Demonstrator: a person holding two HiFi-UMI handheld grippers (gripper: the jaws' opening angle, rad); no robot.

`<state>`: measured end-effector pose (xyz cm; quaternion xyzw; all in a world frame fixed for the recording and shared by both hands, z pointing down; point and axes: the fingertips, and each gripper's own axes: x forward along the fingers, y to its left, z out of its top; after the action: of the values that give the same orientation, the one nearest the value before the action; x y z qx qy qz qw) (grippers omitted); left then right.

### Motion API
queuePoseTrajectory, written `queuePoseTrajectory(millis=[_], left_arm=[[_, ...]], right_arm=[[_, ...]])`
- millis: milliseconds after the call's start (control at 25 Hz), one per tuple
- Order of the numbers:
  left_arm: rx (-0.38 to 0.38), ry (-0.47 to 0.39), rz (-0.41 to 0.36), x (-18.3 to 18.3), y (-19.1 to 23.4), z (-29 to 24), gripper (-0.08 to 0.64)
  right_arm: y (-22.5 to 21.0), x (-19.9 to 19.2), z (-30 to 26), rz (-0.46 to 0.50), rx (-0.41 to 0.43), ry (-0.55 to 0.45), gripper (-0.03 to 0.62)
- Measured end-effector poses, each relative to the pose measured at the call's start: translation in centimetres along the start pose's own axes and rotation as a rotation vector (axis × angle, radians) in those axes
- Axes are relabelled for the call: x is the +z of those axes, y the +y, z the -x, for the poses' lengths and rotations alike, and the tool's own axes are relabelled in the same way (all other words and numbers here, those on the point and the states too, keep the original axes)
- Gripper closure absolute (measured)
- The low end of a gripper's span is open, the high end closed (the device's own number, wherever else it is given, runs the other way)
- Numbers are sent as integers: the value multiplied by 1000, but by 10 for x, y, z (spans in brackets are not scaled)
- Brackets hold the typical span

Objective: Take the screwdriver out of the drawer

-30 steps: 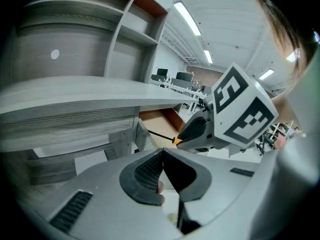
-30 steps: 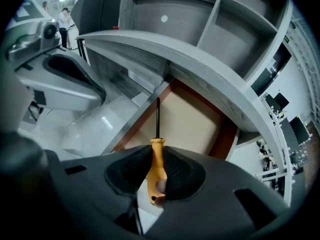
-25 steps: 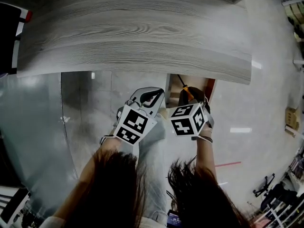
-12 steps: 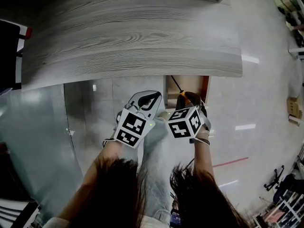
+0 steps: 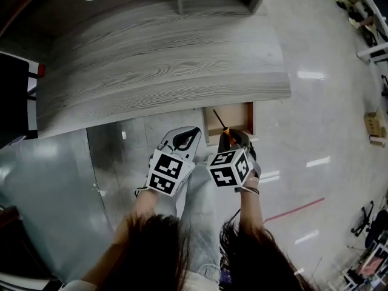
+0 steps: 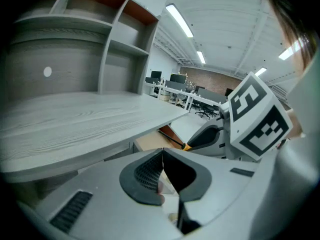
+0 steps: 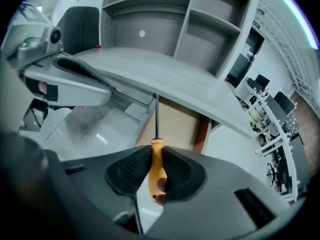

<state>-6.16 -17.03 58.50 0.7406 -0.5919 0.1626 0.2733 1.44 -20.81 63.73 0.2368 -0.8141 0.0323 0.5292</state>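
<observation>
My right gripper (image 7: 154, 170) is shut on the orange handle of the screwdriver (image 7: 156, 156), whose dark shaft points forward over the open drawer (image 7: 172, 126). In the head view the right gripper (image 5: 232, 139) holds the screwdriver (image 5: 220, 124) just above the drawer (image 5: 233, 119), which juts from under the grey wooden desk (image 5: 163, 71). My left gripper (image 5: 185, 139) hangs beside it to the left, jaws together with nothing between them. The left gripper view shows its closed pads (image 6: 150, 176) and the right gripper (image 6: 207, 139) ahead.
The desk top (image 6: 75, 119) overhangs the drawer, with open shelves (image 7: 200, 29) at its back. A dark chair (image 7: 82, 29) stands at the desk's left end. Glossy grey floor (image 5: 315, 132) spreads to the right, with office clutter along the far edge.
The right gripper has drawn the screwdriver back out toward the drawer's front. Both grippers sit slightly lower and left in the head view, which has tilted to show more desk.
</observation>
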Motion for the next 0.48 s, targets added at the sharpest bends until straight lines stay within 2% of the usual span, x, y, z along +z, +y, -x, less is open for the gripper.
queuePoseTrajectory(millis=[480], left_arm=[[-52,-29,-28,53,-21,23,543]], right_arm=[[-22,25,62,-167,-91,-93,505]])
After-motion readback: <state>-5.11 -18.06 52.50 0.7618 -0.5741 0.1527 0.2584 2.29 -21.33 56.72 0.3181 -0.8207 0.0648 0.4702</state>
